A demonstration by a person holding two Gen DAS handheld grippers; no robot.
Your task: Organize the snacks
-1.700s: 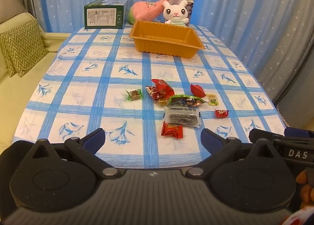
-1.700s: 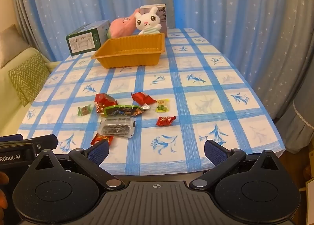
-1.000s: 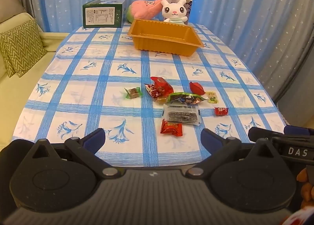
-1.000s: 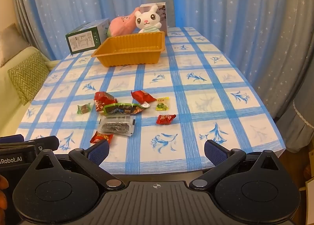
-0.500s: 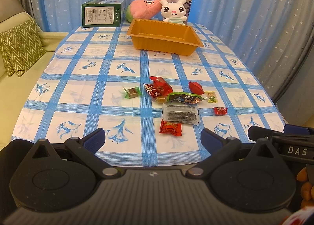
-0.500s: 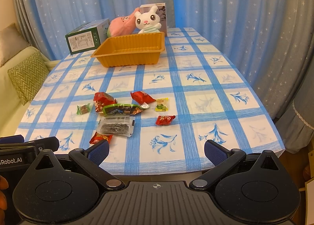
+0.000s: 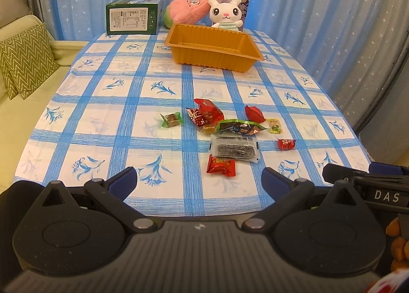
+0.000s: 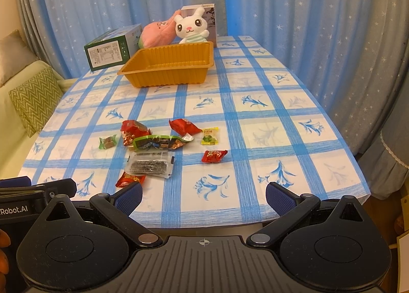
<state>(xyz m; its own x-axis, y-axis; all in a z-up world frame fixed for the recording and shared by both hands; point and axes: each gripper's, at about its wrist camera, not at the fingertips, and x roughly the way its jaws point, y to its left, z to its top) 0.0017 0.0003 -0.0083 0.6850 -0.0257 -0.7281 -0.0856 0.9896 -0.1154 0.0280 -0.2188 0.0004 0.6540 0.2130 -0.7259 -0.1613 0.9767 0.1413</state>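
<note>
Left wrist: green box [image 7: 131, 19], plush rabbit [image 7: 225, 15] behind tray [image 7: 213, 49].

- At the far end of your surface [image 7: 97, 119], covered by a blue-checked cloth with flower prints, a green box [image 7: 133, 15] lies on its side.
- Just right of it you see a pink plush [image 7: 186, 10] and a white bunny plush [image 7: 225, 14], which stands in front of a pale upright box [image 8: 211, 15].
- Blue star-dotted curtains [image 7: 319, 12] hang behind.
- To your left is a pale sofa [image 7: 15, 114] with a green zigzag cushion [image 7: 25, 60].
</note>
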